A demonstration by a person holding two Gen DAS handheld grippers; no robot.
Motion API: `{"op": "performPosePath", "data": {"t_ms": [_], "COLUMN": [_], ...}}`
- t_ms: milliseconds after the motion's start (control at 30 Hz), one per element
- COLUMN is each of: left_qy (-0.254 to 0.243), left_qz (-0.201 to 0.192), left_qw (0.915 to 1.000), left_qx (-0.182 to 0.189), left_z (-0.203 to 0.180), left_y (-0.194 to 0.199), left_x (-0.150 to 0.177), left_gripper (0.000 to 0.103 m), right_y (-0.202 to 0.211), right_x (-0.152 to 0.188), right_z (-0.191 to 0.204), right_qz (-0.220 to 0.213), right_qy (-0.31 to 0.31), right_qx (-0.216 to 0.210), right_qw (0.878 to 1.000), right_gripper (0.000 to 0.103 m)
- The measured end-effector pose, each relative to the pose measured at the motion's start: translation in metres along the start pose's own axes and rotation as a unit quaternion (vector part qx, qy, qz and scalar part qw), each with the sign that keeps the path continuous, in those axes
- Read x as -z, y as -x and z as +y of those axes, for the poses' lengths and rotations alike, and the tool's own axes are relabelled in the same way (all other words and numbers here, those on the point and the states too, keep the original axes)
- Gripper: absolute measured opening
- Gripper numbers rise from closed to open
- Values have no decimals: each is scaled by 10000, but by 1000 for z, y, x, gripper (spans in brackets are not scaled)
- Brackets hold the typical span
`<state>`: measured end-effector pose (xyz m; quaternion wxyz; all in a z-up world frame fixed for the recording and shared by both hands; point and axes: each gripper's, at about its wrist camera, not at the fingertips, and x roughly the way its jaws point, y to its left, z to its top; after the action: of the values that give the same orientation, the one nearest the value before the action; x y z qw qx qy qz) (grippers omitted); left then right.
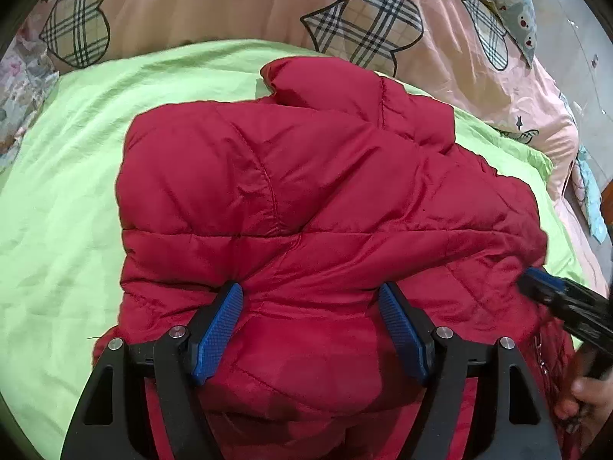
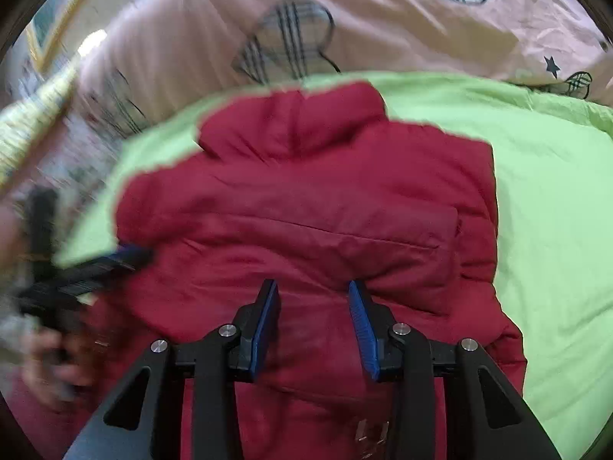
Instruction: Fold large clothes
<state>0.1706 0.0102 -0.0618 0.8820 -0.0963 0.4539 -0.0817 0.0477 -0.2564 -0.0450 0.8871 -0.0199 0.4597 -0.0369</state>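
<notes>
bare green sheet (image 1: 69, 199) around jacket (image 1: 306, 191)

Jacket (image 1: 306, 191) lying on sheet (image 1: 57, 211), quilt (image 1: 230, 4) behind it, pillow (image 1: 509, 4) beyond the quilt

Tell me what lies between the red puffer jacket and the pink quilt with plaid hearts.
A strip of light green sheet separates the red puffer jacket from the pink quilt with plaid hearts. It shows in both wrist views, more sharply in the left one.
</notes>
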Motion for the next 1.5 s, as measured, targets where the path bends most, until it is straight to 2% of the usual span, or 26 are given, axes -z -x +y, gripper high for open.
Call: {"op": "performPosePath", "data": {"t_ms": [100,233,433,800,900,1100,1167,1267,1400,1500], "left_qy": [-176,-30,61,141,171,418,509,618,558,534], "left_qz": [-139,-331,105,172,162,27,-2,-20,98,172], "left_qw": [9997,9994,9993,9982,9977,9978,9974,9968,9971,9971], "left_qx": [1,42,-368,-562,-630,-505,-508,-500,-512,-508], "left_z": [-3,8,13,18,14,21,28,38,42,42], "left_y": [15,29,5,-12,-2,38,50,63,71,78], "left_x": [2,-1,0,0,2,18,22,29,40,50], "left_gripper": [73,73,74,84,83,80,80,80,80,80], "right_y": [-6,-9,-16,-19,-18,-11,2,24,53,66], "right_x": [2,5,5,6,7,7,6,10,21,33], "right_z": [-9,-12,-11,-11,-12,-14,-18,-26,-28,-29], "right_qz": [2,-37,60,2,-15,-53,-95,-68,6,210], "right_qy": [-114,-248,-213,-153,-173,-264,-433,-759,-829,-884], "right_qx": [40,-36,-10,-38,-69,-133,-303,-523,-584,-661], "right_qw": [9999,9997,9998,9999,9998,9996,9986,9957,9948,9937], "right_gripper": [40,40,41,41,41,41,41,46,66,67]}}
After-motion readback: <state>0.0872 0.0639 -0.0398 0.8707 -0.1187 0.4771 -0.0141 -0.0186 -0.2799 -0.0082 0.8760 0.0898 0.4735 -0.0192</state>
